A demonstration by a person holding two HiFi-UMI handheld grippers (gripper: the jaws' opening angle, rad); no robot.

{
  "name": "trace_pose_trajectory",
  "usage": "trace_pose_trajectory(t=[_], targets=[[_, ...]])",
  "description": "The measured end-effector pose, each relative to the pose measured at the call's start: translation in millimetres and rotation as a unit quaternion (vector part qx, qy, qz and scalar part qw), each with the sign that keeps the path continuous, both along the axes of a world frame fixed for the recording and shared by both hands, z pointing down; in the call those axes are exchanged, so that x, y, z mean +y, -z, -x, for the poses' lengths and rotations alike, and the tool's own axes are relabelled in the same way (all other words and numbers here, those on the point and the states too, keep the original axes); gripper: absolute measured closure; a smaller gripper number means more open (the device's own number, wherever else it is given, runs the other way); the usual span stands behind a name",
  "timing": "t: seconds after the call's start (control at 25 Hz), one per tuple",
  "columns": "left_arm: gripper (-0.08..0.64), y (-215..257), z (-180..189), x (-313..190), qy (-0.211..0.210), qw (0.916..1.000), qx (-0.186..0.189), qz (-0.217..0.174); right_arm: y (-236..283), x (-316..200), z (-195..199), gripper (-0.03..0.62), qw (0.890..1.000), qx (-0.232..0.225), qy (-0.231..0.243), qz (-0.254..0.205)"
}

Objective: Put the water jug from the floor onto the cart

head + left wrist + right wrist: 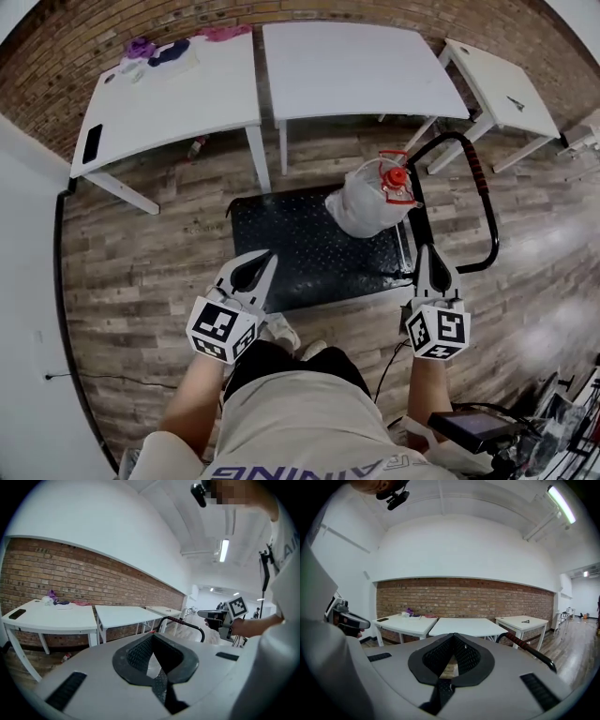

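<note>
The water jug (368,202), clear with a red cap, lies tilted on the black cart platform (291,253), at its right end beside the black push handle (483,202). My left gripper (265,259) is held near my body, over the platform's near left edge, shut with nothing in it. My right gripper (433,253) hovers at the near right corner by the handle, also shut and empty. In the left gripper view the left gripper (152,637) has its pads meeting at the tip. The right gripper (452,637) looks the same in its own view. Neither gripper touches the jug.
Three white tables (361,70) stand along the brick wall beyond the cart. A phone (92,143) and cloth items lie on the left table (169,103). A small bottle (196,146) lies on the wood floor under it. Cables and a device (478,427) sit at my right.
</note>
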State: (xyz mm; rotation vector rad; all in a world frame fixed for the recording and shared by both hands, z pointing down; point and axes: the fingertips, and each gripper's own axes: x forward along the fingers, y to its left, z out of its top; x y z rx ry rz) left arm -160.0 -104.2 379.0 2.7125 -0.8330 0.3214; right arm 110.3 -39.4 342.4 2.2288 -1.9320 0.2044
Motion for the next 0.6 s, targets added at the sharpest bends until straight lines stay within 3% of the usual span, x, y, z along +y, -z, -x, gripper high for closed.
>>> trace_pose_trajectory(t=[0.48,0.6], targets=[[0.558,50.1,-54.6,69.1,-0.025,0.9985,-0.017,-0.046,12.6,111.3,-27.2,0.589,1.000,-0.014,-0.005,-0.017],[0.558,61.9,-62.1,73.6,-0.038,0.9980,-0.007,-0.050,13.7,129.5,-27.1,0.589,0.999,-0.018,-0.020,-0.026]])
